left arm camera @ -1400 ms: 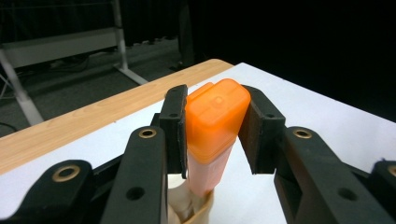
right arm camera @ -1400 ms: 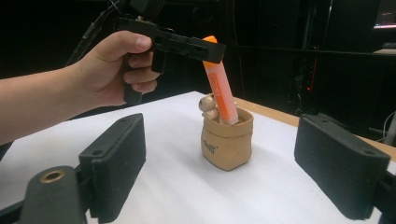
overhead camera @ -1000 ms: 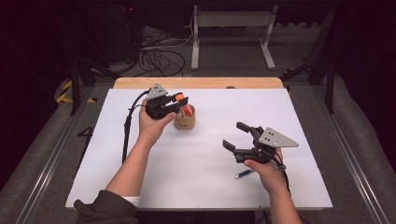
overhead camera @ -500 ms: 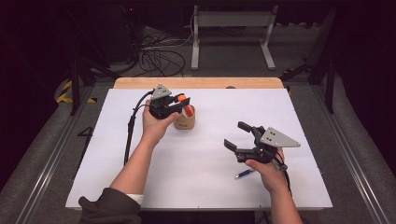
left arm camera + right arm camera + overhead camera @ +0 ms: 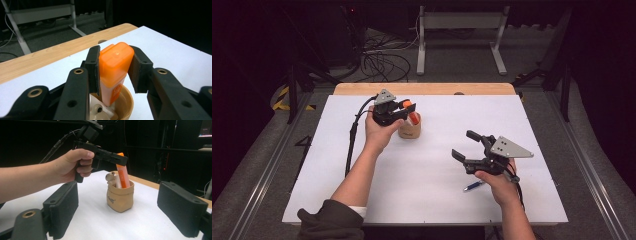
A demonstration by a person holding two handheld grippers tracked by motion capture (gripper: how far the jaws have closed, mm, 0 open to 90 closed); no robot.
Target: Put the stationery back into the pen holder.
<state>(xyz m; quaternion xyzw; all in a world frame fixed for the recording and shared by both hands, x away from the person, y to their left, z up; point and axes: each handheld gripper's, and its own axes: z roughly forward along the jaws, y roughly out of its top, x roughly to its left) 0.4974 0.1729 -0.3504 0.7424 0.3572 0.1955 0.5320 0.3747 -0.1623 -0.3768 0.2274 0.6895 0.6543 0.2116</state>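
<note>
A small tan fabric pouch (image 5: pixel 409 131) (image 5: pixel 120 197) stands on the white table top (image 5: pixel 537 120). An orange marker (image 5: pixel 411 112) (image 5: pixel 115 65) (image 5: pixel 122 177) stands nearly upright with its lower end inside the pouch. My left gripper (image 5: pixel 408 106) (image 5: pixel 115 57) hovers over the pouch, shut on the marker's cap. A pale little figure (image 5: pixel 110 177) and a white item also sit in the pouch. My right gripper (image 5: pixel 463 144) (image 5: pixel 122 208) is held open to the right of the pouch, facing it, with nothing between its pads.
A blue pen (image 5: pixel 473 186) lies on the table beside the right hand. A wooden strip (image 5: pixel 427 89) runs along the table's far edge. Beyond it are cables and a metal stand (image 5: pixel 459 30) on the floor.
Almost nothing: the left gripper stays over the pouch with the marker, shifted only slightly. The right gripper has held still and open.
</note>
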